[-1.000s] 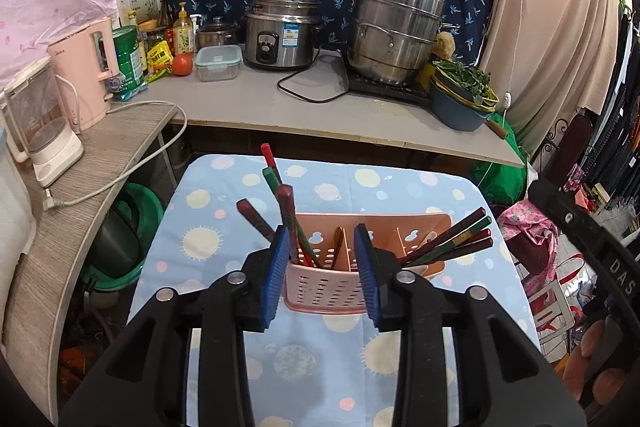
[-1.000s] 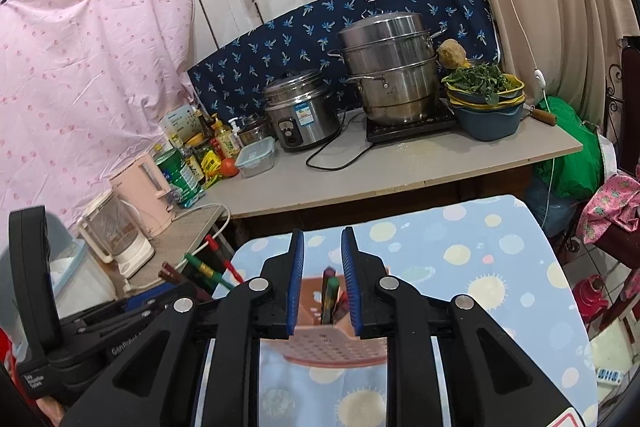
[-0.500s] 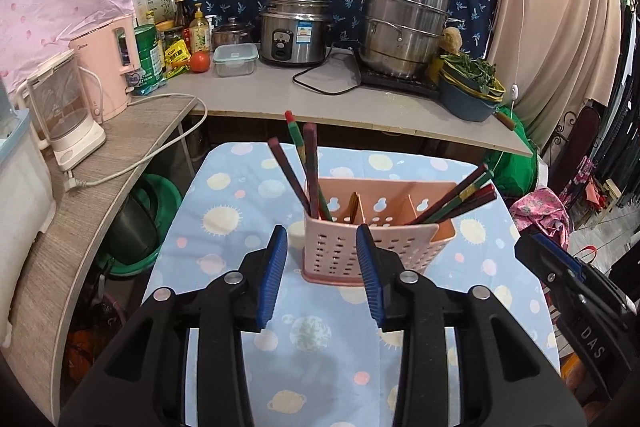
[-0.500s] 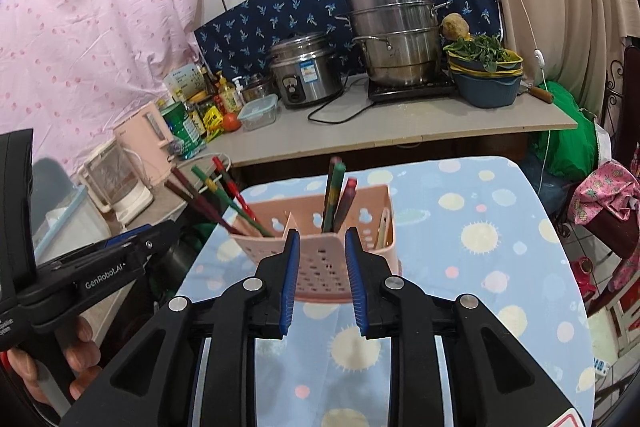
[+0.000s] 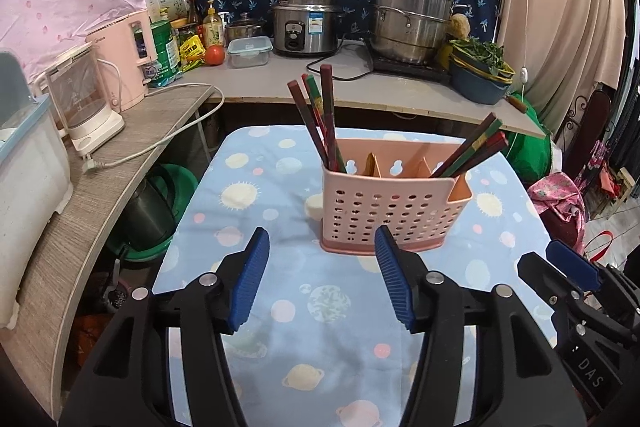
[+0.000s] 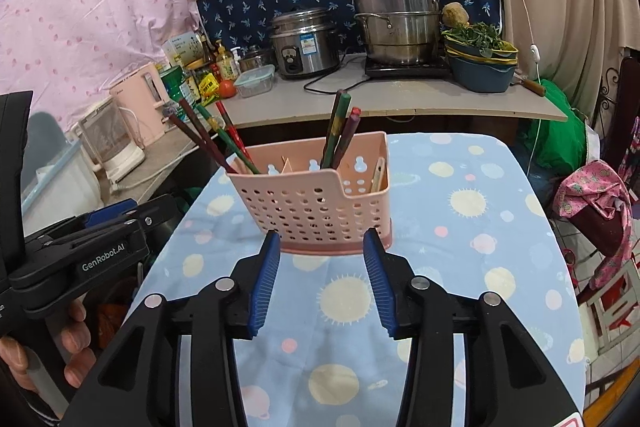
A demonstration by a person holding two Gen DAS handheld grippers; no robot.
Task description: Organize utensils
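Observation:
A pink perforated utensil holder (image 5: 392, 203) stands on the blue patterned tablecloth (image 5: 280, 307). Dark red and green chopsticks (image 5: 320, 115) lean out of its left compartment, and more chopsticks (image 5: 472, 151) out of its right one. My left gripper (image 5: 320, 239) hovers just short of the holder, jaws opening, nothing between the pads. In the right wrist view the holder (image 6: 320, 203) sits just beyond my right gripper (image 6: 321, 239), whose jaws are also opening and empty. A pale flat utensil (image 6: 378, 173) stands in the end compartment. A hand (image 6: 76, 327) holds the left gripper (image 6: 100, 227).
Behind the table runs a grey counter (image 5: 256, 83) with a rice cooker (image 5: 306, 21), a steel steamer pot (image 5: 412, 19), bowls of greens (image 5: 480, 75) and bottles. A pink kettle (image 5: 124, 63) and a blender (image 5: 88, 107) stand on the left shelf, cord trailing.
Both grippers have drawn back from the holder, which now looks smaller and farther ahead. Both pairs of jaws have spread wider. The chopsticks stay in the holder.

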